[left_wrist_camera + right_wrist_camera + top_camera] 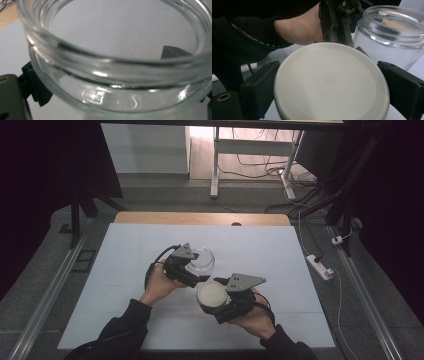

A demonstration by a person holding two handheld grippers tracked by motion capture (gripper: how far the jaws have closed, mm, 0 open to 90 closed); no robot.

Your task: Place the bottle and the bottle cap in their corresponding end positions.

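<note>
A clear glass jar [204, 258] stands open-mouthed on the white table cover [115, 285], and my left gripper [196, 268] is shut on it from the left. In the left gripper view the jar's rim [112, 62] sits close up, with a black jaw on each side of its wall. My right gripper [216, 299] is shut on a round off-white lid [210, 293], held face up just in front of the jar. In the right gripper view the lid [332, 80] sits between both black jaws. Beyond it are the jar [392, 32] and the left gripper [337, 22].
A wooden table edge [200, 218] runs along the back of the cover. A white power strip [320, 266] lies on the floor to the right. Dark stands and cables flank the table, and a white desk frame [215, 165] stands farther back.
</note>
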